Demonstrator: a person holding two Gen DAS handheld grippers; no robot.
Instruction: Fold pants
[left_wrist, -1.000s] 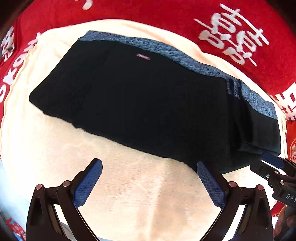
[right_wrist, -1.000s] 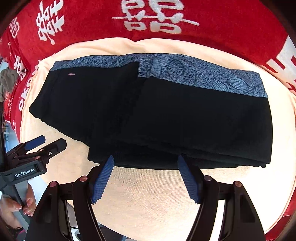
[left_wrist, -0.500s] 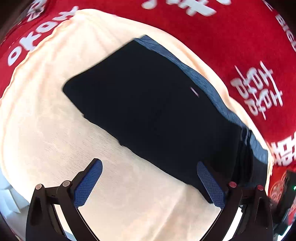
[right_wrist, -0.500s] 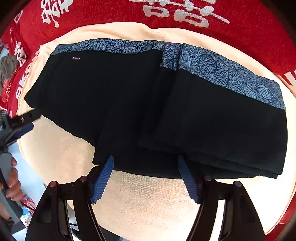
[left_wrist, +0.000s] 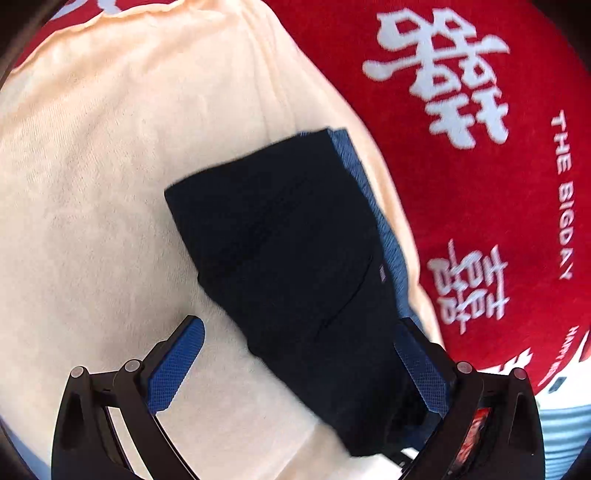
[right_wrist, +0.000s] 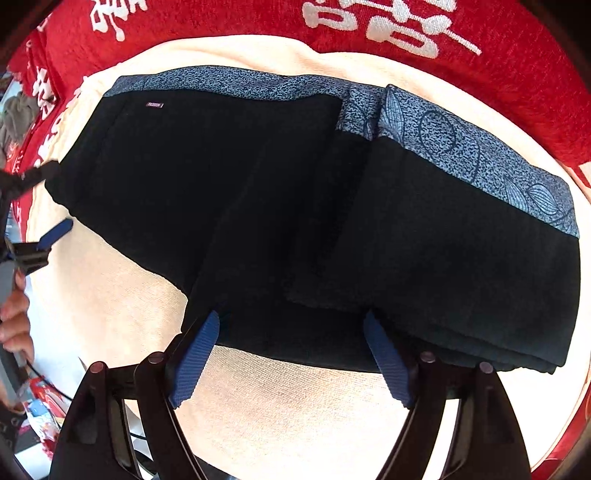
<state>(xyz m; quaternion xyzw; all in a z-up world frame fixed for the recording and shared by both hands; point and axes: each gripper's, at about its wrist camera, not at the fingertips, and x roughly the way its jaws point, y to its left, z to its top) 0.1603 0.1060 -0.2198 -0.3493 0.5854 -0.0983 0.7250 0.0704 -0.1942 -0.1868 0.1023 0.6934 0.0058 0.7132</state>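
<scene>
The black pants (right_wrist: 280, 206) with a blue patterned waistband (right_wrist: 461, 147) lie folded on a cream towel (right_wrist: 280, 402). One end is doubled over on the right. My right gripper (right_wrist: 291, 328) points down at the pants' near edge. Its jaws are opening and the edge of the cloth lies between the fingertips, not pinched. In the left wrist view the pants (left_wrist: 288, 251) run diagonally, and my left gripper (left_wrist: 299, 332) stands wide open over their near end. Its right finger (left_wrist: 417, 362) is above the waistband side. The left gripper (right_wrist: 46, 206) also shows at the pants' left end.
A red cloth with white characters (left_wrist: 480, 184) lies under the towel (left_wrist: 92, 184) and surrounds it. A person's hand (right_wrist: 14, 310) holds the left gripper at the left edge. Small packets and clutter (right_wrist: 40, 406) sit low on the left, off the towel.
The left gripper has swung and rolled toward the pants' left end, which now lies diagonally in its view. The right gripper has sunk closer to the near edge and its jaws have widened a little.
</scene>
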